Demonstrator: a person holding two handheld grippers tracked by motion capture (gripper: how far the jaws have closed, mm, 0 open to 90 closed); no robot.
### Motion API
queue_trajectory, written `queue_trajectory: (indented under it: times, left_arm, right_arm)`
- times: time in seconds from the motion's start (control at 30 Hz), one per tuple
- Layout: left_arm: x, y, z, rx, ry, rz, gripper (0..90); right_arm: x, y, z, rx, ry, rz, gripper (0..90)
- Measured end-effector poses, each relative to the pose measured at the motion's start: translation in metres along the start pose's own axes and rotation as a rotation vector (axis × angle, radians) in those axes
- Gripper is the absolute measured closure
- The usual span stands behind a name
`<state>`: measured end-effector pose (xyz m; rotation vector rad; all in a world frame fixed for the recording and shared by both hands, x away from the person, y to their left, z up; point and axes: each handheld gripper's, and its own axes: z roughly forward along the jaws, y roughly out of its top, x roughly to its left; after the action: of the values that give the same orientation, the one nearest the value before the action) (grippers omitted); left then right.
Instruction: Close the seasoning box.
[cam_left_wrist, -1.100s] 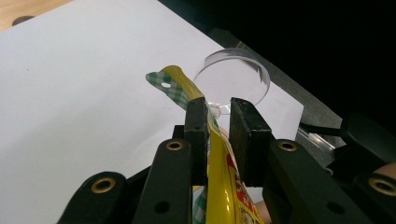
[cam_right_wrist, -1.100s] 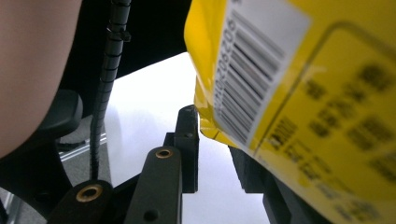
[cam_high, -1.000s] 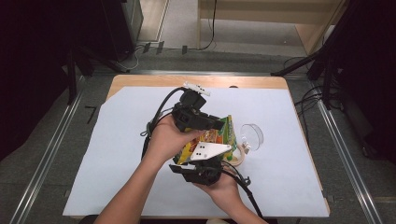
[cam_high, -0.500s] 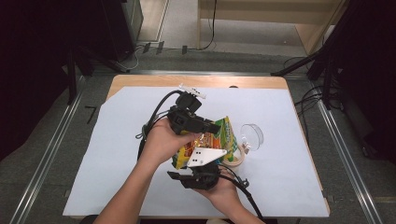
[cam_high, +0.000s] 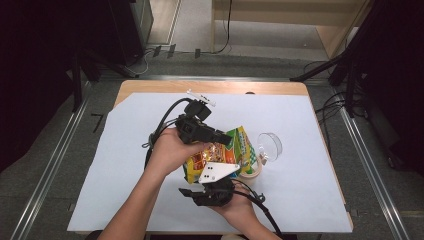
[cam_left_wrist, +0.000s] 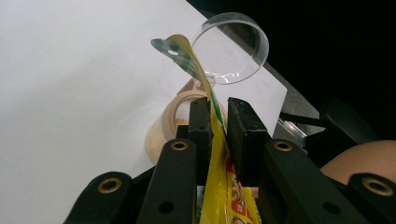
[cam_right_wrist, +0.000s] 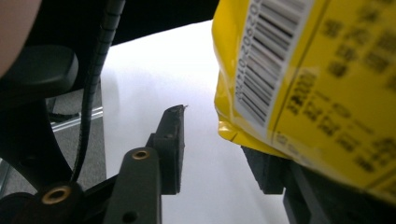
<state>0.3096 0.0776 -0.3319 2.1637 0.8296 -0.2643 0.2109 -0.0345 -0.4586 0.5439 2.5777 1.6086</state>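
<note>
My left gripper (cam_high: 224, 136) (cam_left_wrist: 217, 105) is shut on the upper edge of a yellow snack bag (cam_high: 220, 152) (cam_left_wrist: 219, 186) and holds it above the white table sheet. Under the bag's green-tipped end stands a beige bowl (cam_high: 251, 173) (cam_left_wrist: 170, 116) with pale crumbs in it. My right gripper (cam_high: 216, 186) (cam_right_wrist: 215, 140) sits just below the bag. Its jaws have just been opening and stand apart. The bag's barcode side (cam_right_wrist: 303, 79) hangs over the right-hand jaw, and neither pad presses on it.
A clear round plastic lid (cam_high: 270, 144) (cam_left_wrist: 231, 51) stands on edge right of the bowl. White paper (cam_high: 125, 190) covers the wooden table, whose far edge (cam_high: 210, 86) shows. Cables trail from both grippers.
The right gripper has drawn back a little toward the person, away from the bag's lower edge. The left gripper still holds the bag in nearly the same place.
</note>
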Motion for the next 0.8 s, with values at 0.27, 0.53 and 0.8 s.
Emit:
queue_trajectory:
  times: [0.27,0.53,0.8]
  left_arm:
    - [0.002,-0.003,-0.003,0.013,-0.011,-0.001,83.6]
    - [0.008,-0.005,-0.004,0.027,-0.013,-0.012,84.4]
    - [0.009,-0.004,0.002,0.035,-0.025,-0.011,83.1]
  right_arm:
    - [0.001,-0.004,0.003,0.008,-0.005,-0.002,56.1]
    - [-0.003,-0.012,0.003,-0.001,-0.028,0.046,50.8]
    - [-0.007,-0.015,0.002,0.018,-0.038,0.046,52.2]
